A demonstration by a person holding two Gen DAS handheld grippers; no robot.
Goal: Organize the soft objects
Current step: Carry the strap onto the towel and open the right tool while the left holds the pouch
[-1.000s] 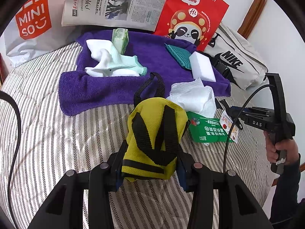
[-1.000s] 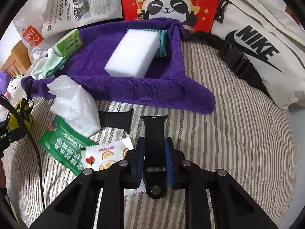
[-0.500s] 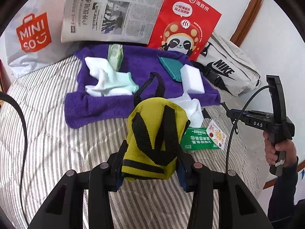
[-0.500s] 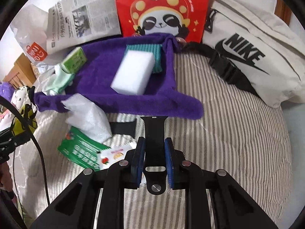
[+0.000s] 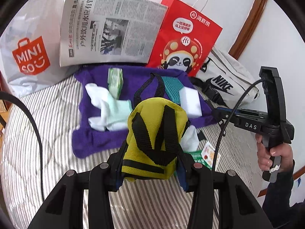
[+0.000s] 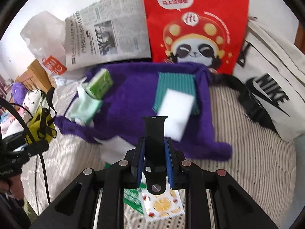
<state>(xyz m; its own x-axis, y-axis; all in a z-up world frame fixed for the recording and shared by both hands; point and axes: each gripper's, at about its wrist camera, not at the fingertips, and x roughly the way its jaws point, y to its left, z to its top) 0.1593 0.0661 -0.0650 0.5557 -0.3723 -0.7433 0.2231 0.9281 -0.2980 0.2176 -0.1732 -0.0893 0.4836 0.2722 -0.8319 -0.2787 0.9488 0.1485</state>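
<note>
My left gripper point(image 5: 150, 164) is shut on a yellow pouch with black straps point(image 5: 155, 131) and holds it above the striped bed. My right gripper point(image 6: 154, 154) is shut on a black watch strap point(image 6: 155, 133), lifted above the bed. A purple towel point(image 5: 89, 139) point(image 6: 133, 103) lies ahead; on it are white and mint socks point(image 5: 108, 108), a green tissue pack point(image 5: 115, 80), a teal cloth point(image 6: 175, 84) and a white sponge point(image 6: 176, 112). A crumpled white tissue point(image 5: 189, 138) lies at the towel's front edge.
A green wipes packet point(image 6: 133, 198) and a fruit-print sachet point(image 6: 162, 206) lie on the striped bedcover point(image 5: 38, 133). A Miniso bag point(image 5: 28, 57), a newspaper point(image 5: 112, 28), a red panda bag point(image 5: 183, 38) and a white Nike bag point(image 6: 270, 87) line the back wall.
Both grippers have risen and pulled back from the bed with their loads; the towel and the bags sit farther off. The watch strap has left the bedcover.
</note>
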